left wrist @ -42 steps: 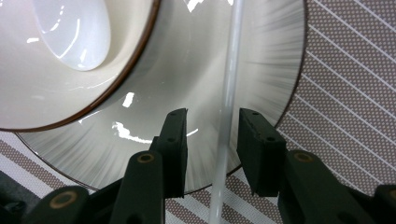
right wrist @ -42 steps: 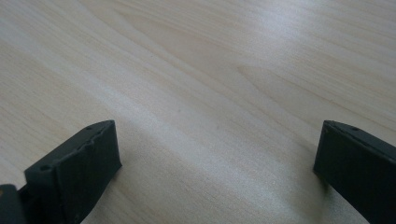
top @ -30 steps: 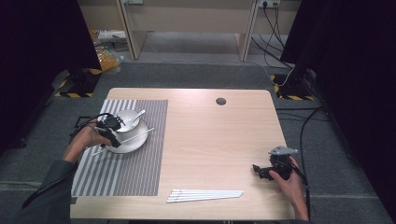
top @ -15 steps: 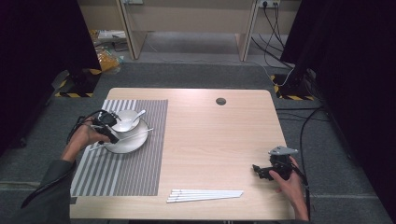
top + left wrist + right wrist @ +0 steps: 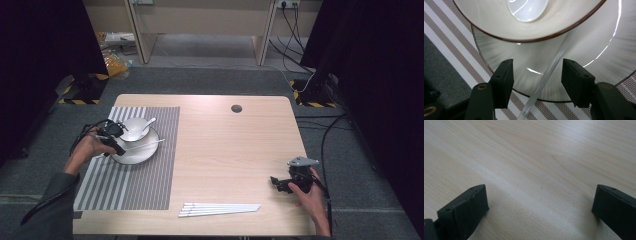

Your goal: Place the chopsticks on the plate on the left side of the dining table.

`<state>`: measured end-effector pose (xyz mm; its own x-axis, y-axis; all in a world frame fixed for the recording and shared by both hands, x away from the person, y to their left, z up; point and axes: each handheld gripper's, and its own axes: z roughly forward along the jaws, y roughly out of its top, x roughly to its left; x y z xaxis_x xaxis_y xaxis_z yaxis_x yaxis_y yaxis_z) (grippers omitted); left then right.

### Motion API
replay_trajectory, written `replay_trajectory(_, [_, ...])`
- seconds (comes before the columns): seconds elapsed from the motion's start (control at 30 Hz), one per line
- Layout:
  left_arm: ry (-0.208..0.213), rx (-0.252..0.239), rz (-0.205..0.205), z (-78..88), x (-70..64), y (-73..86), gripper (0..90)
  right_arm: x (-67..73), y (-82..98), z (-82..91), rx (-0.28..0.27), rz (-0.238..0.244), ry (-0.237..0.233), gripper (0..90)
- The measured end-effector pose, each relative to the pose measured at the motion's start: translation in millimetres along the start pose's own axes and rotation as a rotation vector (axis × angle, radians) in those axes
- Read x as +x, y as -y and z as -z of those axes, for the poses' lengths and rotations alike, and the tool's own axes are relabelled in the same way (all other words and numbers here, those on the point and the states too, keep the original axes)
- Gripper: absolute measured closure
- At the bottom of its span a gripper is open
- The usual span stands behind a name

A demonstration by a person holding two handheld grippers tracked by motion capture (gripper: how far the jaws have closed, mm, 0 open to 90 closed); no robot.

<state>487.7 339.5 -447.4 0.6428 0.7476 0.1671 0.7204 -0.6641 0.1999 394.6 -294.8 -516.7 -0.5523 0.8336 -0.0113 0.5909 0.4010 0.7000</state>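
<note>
**A:** What is your left claw doing over there?

**B:** My left gripper hangs over the plate on the striped placemat, and its jaws have just been opening. They stand spread now, with the chopstick lying between them, touched by neither pad.

**A:** So the chopstick is loose?

**B:** Yes. It rests slantwise across the plate, beside the bowl that holds the spoon, and one end runs out over the rim onto the mat.

**A:** How would it handle if you took it again?

**B:** I judge it light, stiff and slick, a thin glossy rod on glazed ware. It will likely roll or skid at a nudge. I would pinch it across its middle, square to its length, and close gently so it does not squirt out sideways.

**A:** And the crockery?

**B:** Breakable, I think, so I would keep my jaws off the bowl's rim.

**A:** Your other claw?

**B:** My right gripper sits low over the bare table with jaws wide apart and nothing in them, just behind the remaining chopsticks at the near edge.
</note>
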Motion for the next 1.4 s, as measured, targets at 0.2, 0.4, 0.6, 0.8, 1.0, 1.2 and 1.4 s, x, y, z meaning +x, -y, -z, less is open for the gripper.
replay_trajectory(0.2, [-0.013,-0.019,0.019,-4.3,2.5,-0.4,45.3,0.1,0.0,-0.1,-0.001,0.000,0.001,0.3])
replay_trajectory(0.4, [-0.017,-0.024,0.021,-6.6,0.6,-4.6,48.7,0.2,0.1,0.0,0.000,0.001,0.000,0.4])
replay_trajectory(0.6, [-0.030,-0.032,0.036,-6.7,1.2,-6.0,46.5,0.3,0.2,0.1,0.000,0.002,-0.001,0.4])
replay_trajectory(0.8, [-0.004,-0.028,0.027,-6.3,-1.2,-3.3,44.5,0.6,0.4,0.4,0.002,0.002,-0.002,0.4])
replay_trajectory(1.0, [0.008,-0.024,-0.016,-6.7,-4.2,-1.2,56.8,0.6,0.4,0.4,0.002,0.002,-0.002,0.4])
replay_trajectory(1.2, [-0.001,-0.021,-0.090,-7.9,-7.1,-0.5,68.7,0.6,0.4,0.4,0.002,0.002,-0.002,0.4])
replay_trajectory(1.4, [0.010,-0.038,-0.111,-7.6,-12.1,-2.2,71.9,0.6,0.4,0.4,0.002,0.003,-0.003,0.3])
